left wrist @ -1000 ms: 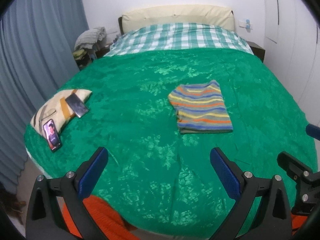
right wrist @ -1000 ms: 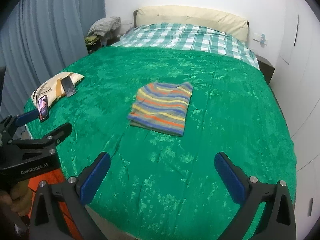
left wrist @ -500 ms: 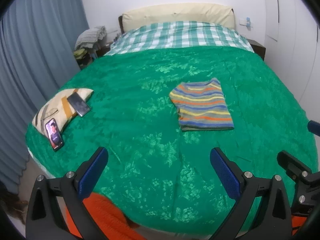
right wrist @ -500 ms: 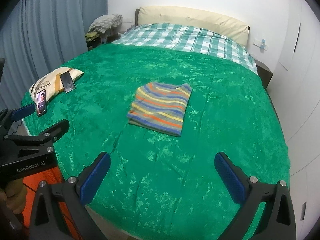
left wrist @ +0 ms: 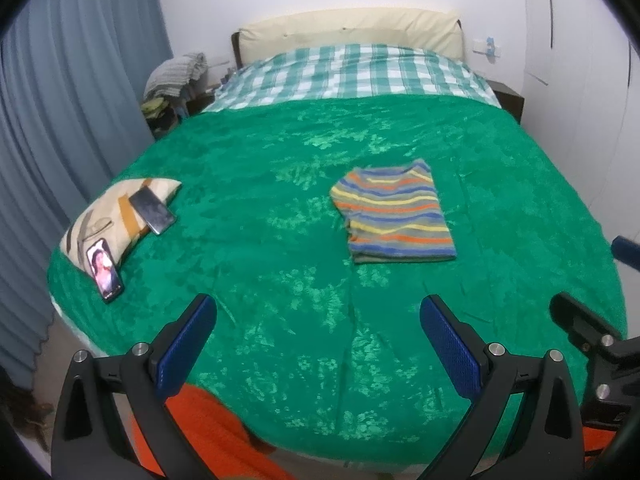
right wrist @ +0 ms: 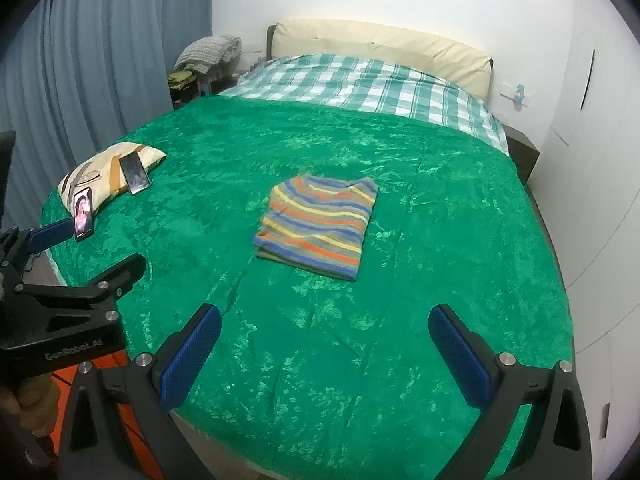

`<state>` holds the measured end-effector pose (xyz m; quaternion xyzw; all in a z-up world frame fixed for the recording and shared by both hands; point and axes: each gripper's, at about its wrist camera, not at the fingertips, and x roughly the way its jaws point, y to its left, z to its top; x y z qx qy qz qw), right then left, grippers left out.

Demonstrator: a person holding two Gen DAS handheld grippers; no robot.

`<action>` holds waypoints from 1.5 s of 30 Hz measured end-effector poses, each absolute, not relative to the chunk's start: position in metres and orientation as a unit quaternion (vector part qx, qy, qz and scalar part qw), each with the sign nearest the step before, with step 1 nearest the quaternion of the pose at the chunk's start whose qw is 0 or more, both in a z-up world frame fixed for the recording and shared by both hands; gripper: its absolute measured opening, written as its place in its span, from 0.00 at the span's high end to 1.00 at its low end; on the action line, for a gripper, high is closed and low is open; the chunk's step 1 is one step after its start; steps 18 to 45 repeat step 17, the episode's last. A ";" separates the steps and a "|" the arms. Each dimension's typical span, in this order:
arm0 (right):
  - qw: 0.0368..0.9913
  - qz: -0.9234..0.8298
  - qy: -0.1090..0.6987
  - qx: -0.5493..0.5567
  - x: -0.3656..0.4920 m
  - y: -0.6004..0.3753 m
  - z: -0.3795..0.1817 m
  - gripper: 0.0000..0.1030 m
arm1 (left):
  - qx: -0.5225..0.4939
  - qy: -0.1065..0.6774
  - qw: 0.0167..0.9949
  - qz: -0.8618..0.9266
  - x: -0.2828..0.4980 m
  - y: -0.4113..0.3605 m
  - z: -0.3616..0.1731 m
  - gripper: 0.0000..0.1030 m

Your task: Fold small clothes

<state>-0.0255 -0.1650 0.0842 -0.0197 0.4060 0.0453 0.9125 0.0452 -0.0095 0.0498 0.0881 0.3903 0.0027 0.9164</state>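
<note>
The folded striped knit garment (left wrist: 394,216) lies mid-bed on the green velvet bedspread (left wrist: 256,248). Left gripper (left wrist: 316,344) and right gripper (right wrist: 324,354) hover spread, empty, nearside. Any careless regrasp could undo its folds.

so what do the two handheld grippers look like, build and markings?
Both match: the left gripper and right gripper have black angular frames with silver screws and two fingers faced with blue textured pads. Seen from the right wrist view, the left unit's black body carries faint pale lettering, too blurred to read for certain. No cables visible. Orange fabric shows below, possibly clothing.
</note>
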 end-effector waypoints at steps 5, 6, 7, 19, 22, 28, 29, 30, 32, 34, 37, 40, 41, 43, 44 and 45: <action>0.911 0.043 0.410 -0.015 -0.026 -0.169 0.081 0.01 | 0.077 0.391 0.917 -0.002 0.045 -0.009 0.050 0.01; 0.911 0.043 0.410 -0.014 -0.026 -0.169 0.081 0.01 | 0.075 0.392 0.917 -0.003 0.045 -0.009 0.050 0.01; 0.911 0.042 0.410 -0.014 -0.026 -0.170 0.081 0.01 | 0.074 0.393 0.917 -0.001 0.046 -0.009 0.049 0.01; 0.910 0.043 0.412 -0.014 -0.026 -0.170 0.080 0.01 | 0.077 0.392 0.917 0.009 0.046 -0.008 0.048 0.01; 0.910 0.043 0.412 -0.014 -0.026 -0.170 0.080 0.01 | 0.077 0.392 0.917 0.009 0.046 -0.008 0.048 0.01; 0.910 0.043 0.412 -0.014 -0.026 -0.170 0.080 0.01 | 0.077 0.392 0.917 0.009 0.046 -0.008 0.048 0.01; 0.910 0.043 0.412 -0.014 -0.026 -0.170 0.080 0.01 | 0.077 0.392 0.917 0.009 0.046 -0.008 0.048 0.01; 0.910 0.043 0.412 -0.014 -0.026 -0.170 0.080 0.01 | 0.077 0.392 0.917 0.009 0.046 -0.008 0.048 0.01; 0.910 0.043 0.412 -0.014 -0.026 -0.170 0.080 0.01 | 0.077 0.392 0.917 0.009 0.046 -0.008 0.048 0.01; 0.910 0.043 0.412 -0.014 -0.026 -0.170 0.080 0.01 | 0.077 0.392 0.917 0.009 0.046 -0.008 0.048 0.01; 0.910 0.043 0.412 -0.014 -0.026 -0.170 0.080 0.01 | 0.077 0.392 0.917 0.009 0.046 -0.008 0.048 0.01; 0.910 0.043 0.412 -0.014 -0.026 -0.170 0.080 0.01 | 0.077 0.392 0.917 0.009 0.046 -0.008 0.048 0.01; 0.910 0.043 0.412 -0.014 -0.026 -0.170 0.080 0.01 | 0.077 0.392 0.917 0.009 0.046 -0.008 0.048 0.01; 0.910 0.043 0.412 -0.014 -0.026 -0.170 0.080 0.01 | 0.077 0.392 0.917 0.009 0.046 -0.008 0.048 0.01; 0.910 0.043 0.412 -0.014 -0.026 -0.170 0.080 0.01 | 0.077 0.392 0.917 0.009 0.046 -0.008 0.048 0.01; 0.910 0.043 0.412 -0.014 -0.026 -0.170 0.080 0.01 | 0.077 0.392 0.917 0.009 0.046 -0.008 0.048 0.01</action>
